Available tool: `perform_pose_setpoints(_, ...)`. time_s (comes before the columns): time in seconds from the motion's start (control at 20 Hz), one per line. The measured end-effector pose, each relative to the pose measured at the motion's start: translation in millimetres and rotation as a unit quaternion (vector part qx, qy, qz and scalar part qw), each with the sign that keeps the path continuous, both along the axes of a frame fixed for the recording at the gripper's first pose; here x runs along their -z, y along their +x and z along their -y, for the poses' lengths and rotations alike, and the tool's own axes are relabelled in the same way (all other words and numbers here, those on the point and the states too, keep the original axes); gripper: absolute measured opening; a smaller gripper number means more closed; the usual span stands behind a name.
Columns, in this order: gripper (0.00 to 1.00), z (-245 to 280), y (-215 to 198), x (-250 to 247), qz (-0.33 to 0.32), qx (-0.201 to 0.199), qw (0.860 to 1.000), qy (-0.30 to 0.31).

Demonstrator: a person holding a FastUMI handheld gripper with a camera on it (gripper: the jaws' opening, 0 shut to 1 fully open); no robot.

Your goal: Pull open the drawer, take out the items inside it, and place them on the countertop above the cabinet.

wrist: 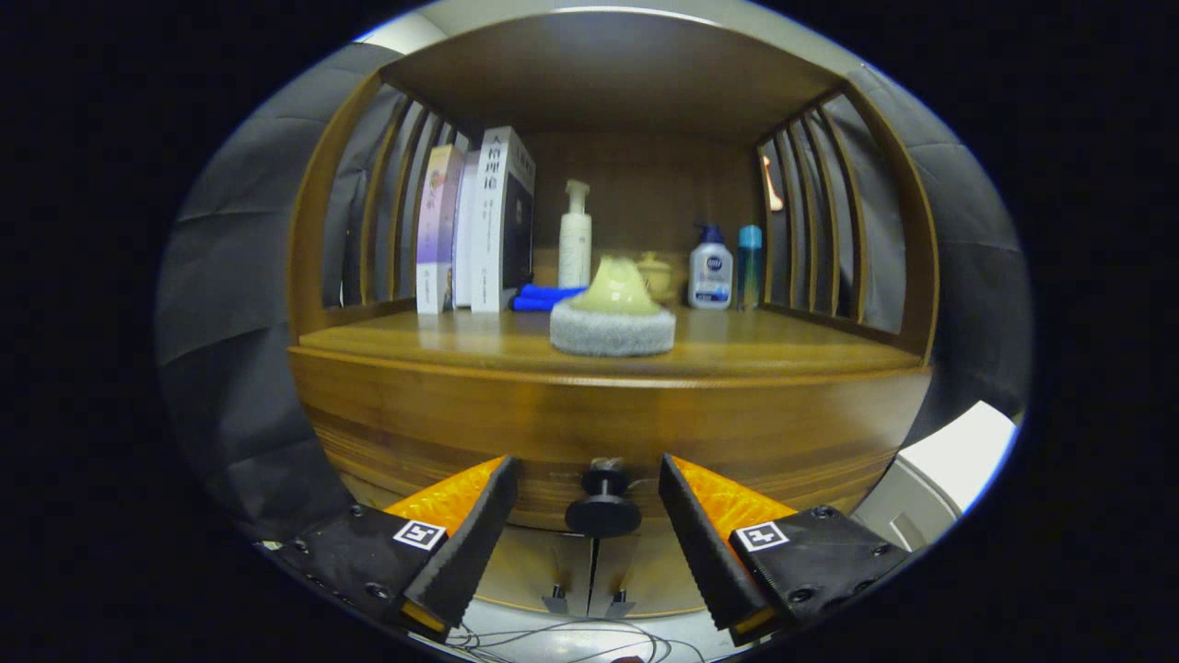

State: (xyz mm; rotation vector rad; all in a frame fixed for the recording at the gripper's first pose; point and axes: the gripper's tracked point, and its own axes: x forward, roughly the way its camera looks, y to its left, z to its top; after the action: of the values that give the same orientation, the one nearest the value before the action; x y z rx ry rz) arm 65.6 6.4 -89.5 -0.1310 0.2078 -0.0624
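- Gripper (589, 543) fingers spread apart, flanking the drawer knob (602, 502) without touching it.
- Drawer (608, 433) shut beneath the countertop (783, 354).
- Sponge pad (612, 322) near countertop's front edge, books (479, 221) back left, bottles (711, 272) back right.

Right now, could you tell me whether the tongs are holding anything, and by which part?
Nothing is held: the tongs stand open, with the drawer knob between the fingers, untouched.
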Motion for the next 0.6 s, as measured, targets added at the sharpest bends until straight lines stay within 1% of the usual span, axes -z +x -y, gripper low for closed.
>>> perform_pose_setpoints(0.3,0.98,-10.8,-61.0,-80.8,0.074,-0.031,0.997,0.024)
perform_pose_setpoints(0.5,0.98,-5.6,-105.8,-100.5,0.088,-0.039,0.995,0.015)
perform_pose_setpoints(0.6,0.98,-0.5,-125.0,-105.6,0.103,-0.037,0.994,0.013)
